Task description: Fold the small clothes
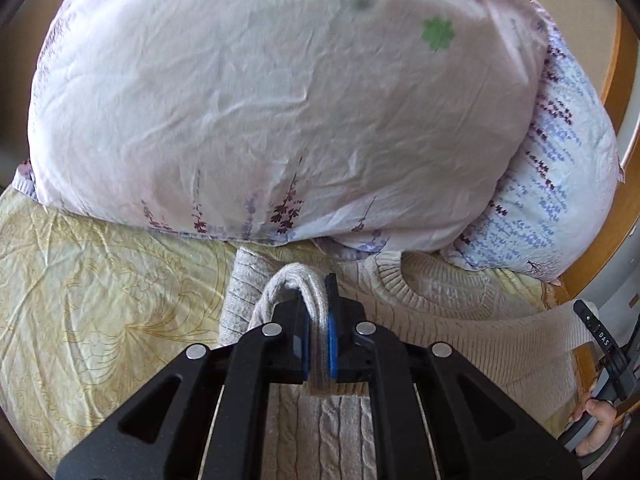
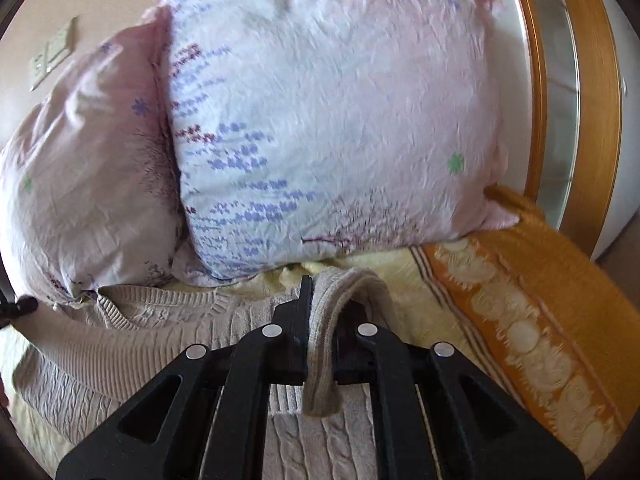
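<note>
A beige cable-knit sweater point(image 1: 460, 320) lies on the bed with its round neckline toward the pillows; it also shows in the right wrist view point(image 2: 152, 344). My left gripper point(image 1: 318, 300) is shut on a folded edge of the sweater, which loops over the fingertips. My right gripper point(image 2: 324, 308) is shut on another folded ribbed edge of the sweater, pinched between the jaws and draped over them. The right gripper's handle and the hand holding it point(image 1: 600, 420) show at the far right of the left wrist view.
Two floral pillows point(image 1: 280, 100) point(image 2: 340, 120) stand just beyond the sweater. A pale yellow patterned bedspread point(image 1: 100, 300) covers the bed. An orange patterned blanket point(image 2: 540, 320) lies at the right. A wooden headboard frame point(image 2: 600, 120) runs behind the pillows.
</note>
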A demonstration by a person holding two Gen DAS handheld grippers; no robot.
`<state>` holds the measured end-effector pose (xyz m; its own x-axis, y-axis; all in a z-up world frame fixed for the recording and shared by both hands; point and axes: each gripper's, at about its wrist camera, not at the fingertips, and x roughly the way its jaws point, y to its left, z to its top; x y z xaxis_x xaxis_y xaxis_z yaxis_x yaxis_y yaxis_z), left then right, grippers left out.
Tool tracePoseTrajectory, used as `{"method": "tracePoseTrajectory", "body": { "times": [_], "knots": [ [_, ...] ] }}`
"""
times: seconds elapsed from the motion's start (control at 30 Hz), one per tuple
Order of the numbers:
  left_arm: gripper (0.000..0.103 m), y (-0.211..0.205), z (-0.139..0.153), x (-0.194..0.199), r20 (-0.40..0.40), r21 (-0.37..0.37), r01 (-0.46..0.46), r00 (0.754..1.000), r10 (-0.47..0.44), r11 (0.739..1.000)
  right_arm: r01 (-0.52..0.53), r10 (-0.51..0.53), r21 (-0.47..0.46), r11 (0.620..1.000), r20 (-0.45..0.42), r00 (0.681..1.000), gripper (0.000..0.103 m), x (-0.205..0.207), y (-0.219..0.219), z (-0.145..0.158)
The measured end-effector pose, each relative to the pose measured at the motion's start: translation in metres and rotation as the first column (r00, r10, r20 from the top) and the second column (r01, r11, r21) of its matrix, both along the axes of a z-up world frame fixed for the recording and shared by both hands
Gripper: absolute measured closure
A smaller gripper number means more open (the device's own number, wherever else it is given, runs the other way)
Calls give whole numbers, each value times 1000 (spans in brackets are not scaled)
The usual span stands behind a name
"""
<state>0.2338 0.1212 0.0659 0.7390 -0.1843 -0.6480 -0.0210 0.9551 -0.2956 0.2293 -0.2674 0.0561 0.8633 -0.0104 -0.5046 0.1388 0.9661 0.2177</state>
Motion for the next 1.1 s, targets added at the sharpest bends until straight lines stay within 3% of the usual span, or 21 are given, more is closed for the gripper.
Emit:
{"method": "tracePoseTrajectory", "body": {
  "times": [0.17, 0.33, 0.37, 0.43, 0.5, 0.57, 0.67, 0.83, 0.87, 0.9, 0.93, 0.97, 1.03, 1.1],
  "knots": [
    [97, 7, -27, 22, -81, -61, -27, 996, 22, 998, 28, -9, 183, 983, -104, 995, 96, 26, -15, -26],
    [96, 9, -36, 32, -101, -100, -36, 995, 25, 994, 51, 11, 346, 937, -174, 985, 95, 46, -29, -45],
    [95, 9, -37, 33, -103, -104, -36, 994, 25, 994, 44, 23, 376, 925, -173, 985, 91, 48, -32, -46],
    [94, 10, -39, 34, -106, -128, -41, 994, 28, 991, -1, 68, 434, 901, -140, 988, 72, 49, -35, -47],
    [88, 12, -40, 36, -107, -170, -39, 994, 21, 985, -62, 113, 459, 886, -84, 990, 40, 48, -32, -43],
    [69, 15, -39, 36, -95, -230, -27, 995, 5, 973, -111, 149, 475, 873, -43, 988, 26, 48, -29, -39],
    [53, 14, -35, 35, -67, -308, -14, 998, -6, 951, -167, 189, 516, 840, 10, 982, 19, 47, -29, -37],
    [53, 18, -37, 38, -53, -432, -28, 999, 6, 901, -262, 226, 658, 706, 141, 964, 20, 47, -49, -39],
    [57, 22, -37, 38, -50, -447, -39, 999, 19, 894, -231, 213, 632, 740, 106, 971, 31, 48, -49, -36],
    [61, 24, -37, 36, -49, -443, -52, 998, 33, 895, -182, 192, 562, 807, 41, 980, 54, 50, -46, -32],
    [65, 27, -35, 34, -54, -429, -65, 997, 46, 901, -135, 167, 492, 860, -21, 986, 63, 53, -43, -31],
    [65, 30, -33, 32, -57, -422, -77, 997, 59, 903, -103, 142, 476, 873, -47, 989, 67, 53, -44, -33],
    [65, 38, -31, 28, -53, -431, -94, 995, 79, 897, -65, 111, 514, 855, -58, 992, 67, 52, -49, -38],
    [65, 45, -27, 21, -45, -433, -106, 994, 97, 895, -53, 96, 533, 845, -54, 994, 61, 50, -53, -37]
  ]
}}
